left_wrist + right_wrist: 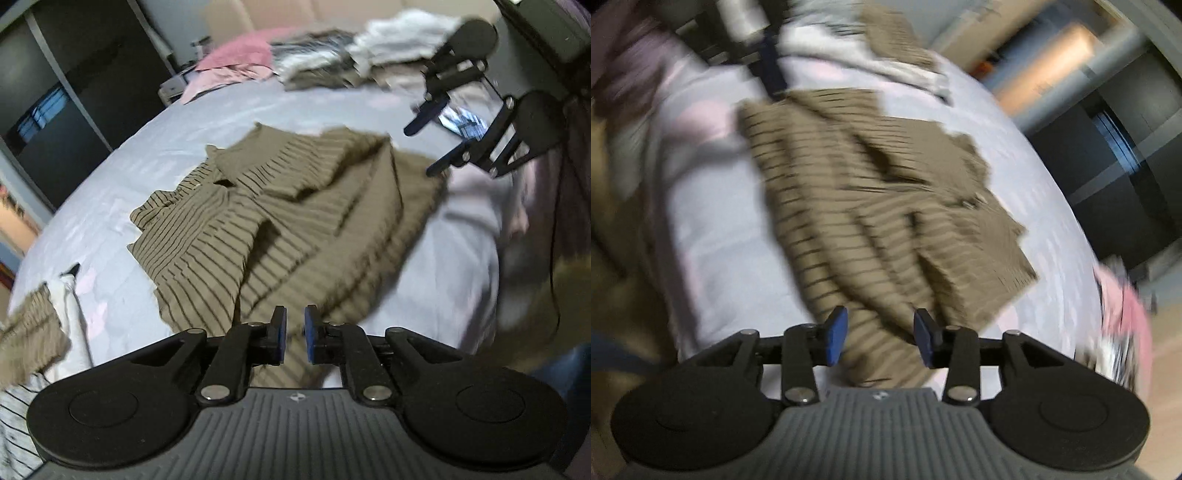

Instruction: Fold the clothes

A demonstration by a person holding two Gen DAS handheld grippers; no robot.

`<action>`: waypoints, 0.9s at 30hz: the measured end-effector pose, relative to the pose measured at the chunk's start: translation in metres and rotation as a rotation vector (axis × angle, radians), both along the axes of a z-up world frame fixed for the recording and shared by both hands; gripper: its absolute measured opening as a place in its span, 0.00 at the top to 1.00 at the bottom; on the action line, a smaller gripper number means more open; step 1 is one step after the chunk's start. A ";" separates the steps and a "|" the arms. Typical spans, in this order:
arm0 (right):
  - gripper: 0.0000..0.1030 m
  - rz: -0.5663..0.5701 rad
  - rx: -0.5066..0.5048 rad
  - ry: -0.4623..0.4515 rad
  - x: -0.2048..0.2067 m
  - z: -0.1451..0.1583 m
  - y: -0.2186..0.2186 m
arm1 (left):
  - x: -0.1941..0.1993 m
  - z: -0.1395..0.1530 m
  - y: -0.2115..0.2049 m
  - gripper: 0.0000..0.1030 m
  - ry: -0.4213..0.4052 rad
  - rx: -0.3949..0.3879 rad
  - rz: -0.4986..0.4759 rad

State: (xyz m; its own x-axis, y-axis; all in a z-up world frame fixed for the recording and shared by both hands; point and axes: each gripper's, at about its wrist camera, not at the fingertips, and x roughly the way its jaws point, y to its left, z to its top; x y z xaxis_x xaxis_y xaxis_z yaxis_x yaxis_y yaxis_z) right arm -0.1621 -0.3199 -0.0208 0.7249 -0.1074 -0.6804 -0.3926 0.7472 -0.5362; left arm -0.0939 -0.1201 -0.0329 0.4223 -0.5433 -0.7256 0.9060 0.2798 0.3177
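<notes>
The striped shirt [280, 221], olive with thin dark lines, lies on the bed [155, 155] with both sides and sleeves already turned in over its middle, so the fold in hand looks like one just laid down and let go. The left gripper [294, 334] hangs over the shirt's near hem with its blue pads a narrow gap apart and nothing between them; the cloth sits below, not pinched. The right gripper [880, 338] hovers over the shirt's other end, its jaws clearly wider, and it too holds nothing; in the left wrist view it shows beyond the shirt's far right corner. By my reading, the next move calls for both grippers to drop to one end of the shirt, nip the two corners there, and carry them across to the opposite end to halve the length, keeping the tucked sleeves from sliding out. Beyond the shirt a pile of clothes [332, 59] waits near the head of the bed. No brand, label or readable writing shows; both views are blurred.
</notes>
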 end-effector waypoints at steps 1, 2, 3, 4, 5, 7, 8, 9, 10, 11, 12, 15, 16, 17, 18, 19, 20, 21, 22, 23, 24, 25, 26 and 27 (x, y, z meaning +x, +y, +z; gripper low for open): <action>0.57 -0.045 0.032 -0.013 0.005 0.003 -0.009 | 0.003 0.000 -0.004 0.86 0.008 -0.013 0.014; 0.56 -0.092 0.060 -0.028 0.008 0.006 -0.018 | 0.006 0.000 -0.007 0.86 0.017 -0.027 0.027; 0.56 -0.140 0.087 -0.041 0.011 0.009 -0.028 | 0.009 0.000 -0.011 0.86 0.021 -0.034 0.039; 0.56 -0.184 0.112 -0.051 0.012 0.010 -0.036 | 0.010 -0.001 -0.014 0.86 0.019 -0.035 0.047; 0.58 -0.218 0.132 -0.054 0.010 0.008 -0.041 | 0.011 -0.002 -0.017 0.86 0.019 -0.035 0.054; 0.59 -0.265 0.159 -0.046 0.009 0.003 -0.052 | 0.013 -0.005 -0.022 0.86 0.021 -0.038 0.065; 0.60 -0.276 0.162 -0.034 0.012 -0.001 -0.056 | 0.015 -0.006 -0.025 0.86 0.026 -0.039 0.070; 0.64 -0.285 0.165 -0.019 0.015 -0.006 -0.060 | 0.017 -0.007 -0.026 0.86 0.035 -0.041 0.075; 0.64 -0.292 0.169 -0.007 0.017 -0.011 -0.064 | 0.018 -0.007 -0.027 0.86 0.042 -0.043 0.079; 0.65 -0.299 0.174 0.003 0.018 -0.014 -0.066 | 0.020 -0.009 -0.029 0.86 0.047 -0.045 0.081; 0.68 -0.303 0.179 0.009 0.019 -0.016 -0.068 | 0.022 -0.010 -0.031 0.86 0.050 -0.046 0.083; 0.72 -0.303 0.202 0.006 0.023 -0.020 -0.072 | 0.025 -0.013 -0.036 0.86 0.061 -0.053 0.082; 0.72 -0.303 0.211 0.005 0.025 -0.020 -0.073 | 0.026 -0.014 -0.038 0.86 0.066 -0.054 0.079; 0.73 -0.303 0.219 0.006 0.027 -0.021 -0.074 | 0.026 -0.015 -0.040 0.86 0.071 -0.056 0.075; 0.79 -0.302 0.227 0.011 0.029 -0.022 -0.074 | 0.026 -0.016 -0.042 0.86 0.075 -0.057 0.070; 0.84 -0.300 0.236 0.024 0.030 -0.023 -0.074 | 0.026 -0.016 -0.045 0.86 0.078 -0.056 0.064; 0.94 -0.297 0.246 0.037 0.031 -0.024 -0.074 | 0.026 -0.017 -0.047 0.86 0.079 -0.056 0.057; 0.96 -0.292 0.252 0.045 0.032 -0.024 -0.073 | 0.025 -0.017 -0.050 0.86 0.078 -0.057 0.050; 0.96 -0.277 0.252 0.044 0.031 -0.023 -0.069 | 0.025 -0.017 -0.052 0.86 0.077 -0.058 0.043; 0.97 -0.256 0.251 0.038 0.029 -0.021 -0.064 | 0.024 -0.017 -0.055 0.86 0.076 -0.062 0.038; 0.97 -0.236 0.253 0.032 0.027 -0.019 -0.060 | 0.023 -0.016 -0.058 0.86 0.077 -0.069 0.034; 0.97 -0.218 0.259 0.025 0.026 -0.016 -0.055 | 0.022 -0.015 -0.060 0.86 0.079 -0.075 0.029; 0.97 -0.203 0.271 0.018 0.025 -0.014 -0.051 | 0.021 -0.015 -0.063 0.86 0.082 -0.082 0.023; 0.97 -0.190 0.282 0.013 0.025 -0.012 -0.046 | 0.020 -0.014 -0.067 0.86 0.085 -0.090 0.016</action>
